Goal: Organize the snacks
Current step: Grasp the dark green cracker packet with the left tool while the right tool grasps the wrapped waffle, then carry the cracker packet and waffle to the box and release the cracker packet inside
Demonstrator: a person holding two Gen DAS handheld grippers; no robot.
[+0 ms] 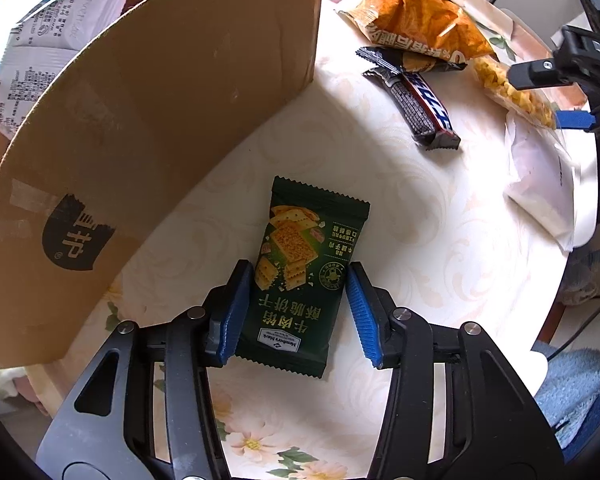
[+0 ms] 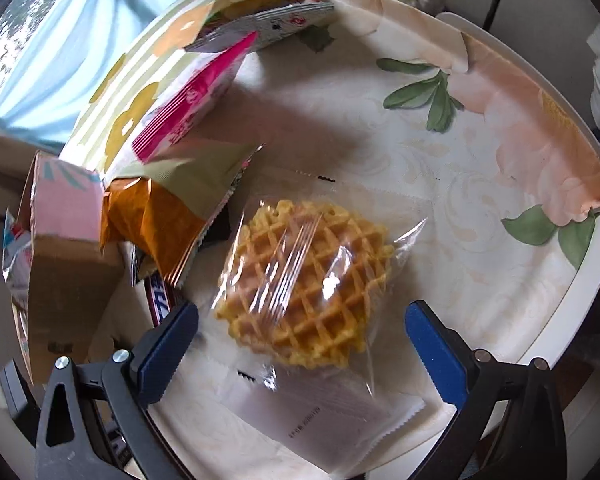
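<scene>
A dark green cracker packet [image 1: 300, 276] lies flat on the floral table. My left gripper [image 1: 300, 304] is open, its blue pads on either side of the packet's near half, close to its edges. A cardboard box [image 1: 140, 120] stands to the left, with a white snack bag [image 1: 60, 36] inside. My right gripper [image 2: 300, 340] is open above a clear-wrapped waffle [image 2: 304, 284], pads wide on both sides of it. The right gripper also shows in the left wrist view [image 1: 556, 96].
An orange chip bag [image 1: 420, 28], a dark chocolate bar [image 1: 416, 100] and a white packet [image 1: 540, 188] lie at the far right. In the right wrist view, the orange bag [image 2: 156, 224], a pink-and-white bag [image 2: 188, 108] and the box [image 2: 64, 280] sit left of the waffle. The table edge [image 2: 572, 320] curves at the right.
</scene>
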